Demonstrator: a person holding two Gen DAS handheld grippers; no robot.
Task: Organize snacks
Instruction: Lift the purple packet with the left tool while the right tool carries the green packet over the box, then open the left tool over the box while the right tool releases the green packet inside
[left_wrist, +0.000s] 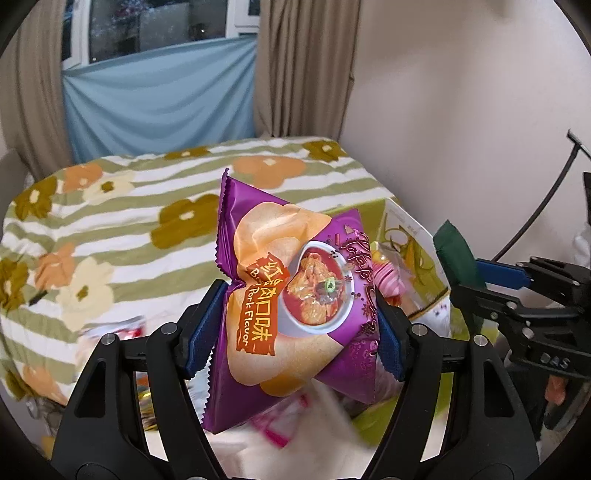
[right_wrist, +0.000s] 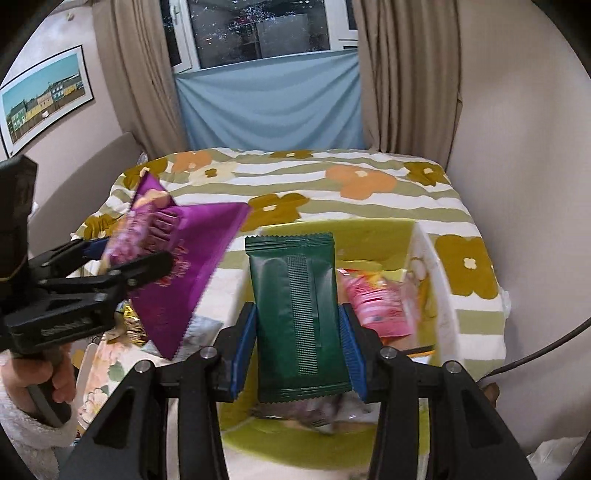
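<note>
While our left claw (left_wrist: 295, 314) grips the purple chip bag (left_wrist: 291, 295) and our right claw (right_wrist: 299, 354) clamps the green packet (right_wrist: 295, 314), they hide most of the blurred box (right_wrist: 436, 258) below.

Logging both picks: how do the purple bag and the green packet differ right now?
The purple chip bag is puffy, printed with chips and a bowl; the green packet is flat, plain and narrower. The left gripper pinches the bag's creased middle; the right gripper clamps the packet upright by its edges. Both are held above the green-lined box.
</note>
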